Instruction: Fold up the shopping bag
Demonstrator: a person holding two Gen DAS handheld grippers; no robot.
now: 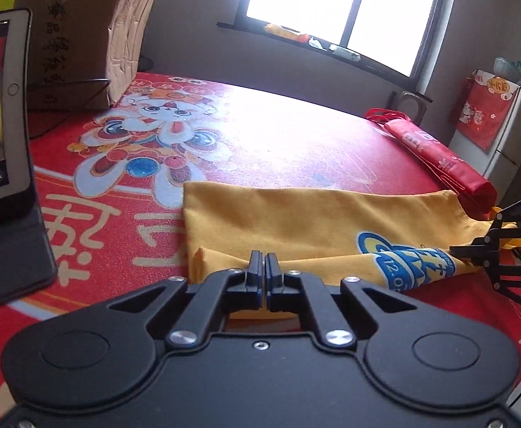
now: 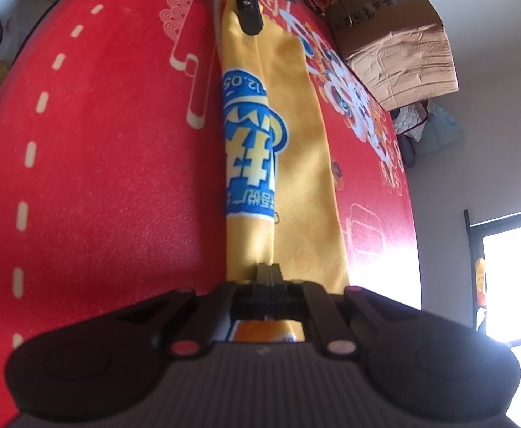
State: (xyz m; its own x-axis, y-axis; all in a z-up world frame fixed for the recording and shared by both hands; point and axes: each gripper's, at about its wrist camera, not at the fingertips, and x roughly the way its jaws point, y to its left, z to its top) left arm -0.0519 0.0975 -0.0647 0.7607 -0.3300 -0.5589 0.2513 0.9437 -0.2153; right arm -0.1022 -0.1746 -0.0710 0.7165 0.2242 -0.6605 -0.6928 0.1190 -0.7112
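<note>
Yellow shopping bag (image 1: 296,221) lay partly folded lengthwise on the red printed mat (image 1: 278,142), w/ blue logo on the folded-over strip. Left gripper (image 1: 264,260) at 6 o'clock in left wrist view, jaws closed on the bag's near edge. Right gripper (image 2: 269,273) also closed, pinching the bag's other end; in left view it sat at 3 o'clock. Rolled red bag (image 1: 438,157) at 2 o'clock, cardboard box (image 1: 89,32) at 11, tablet (image 1: 0,107) at 9.

Left wrist view: shopping bag (image 1: 296,221) at centre on mat (image 1: 278,135); tablet (image 1: 0,114) at 9 o'clock, box (image 1: 82,28) at 11, rolled bag (image 1: 435,157) at 2.
</note>
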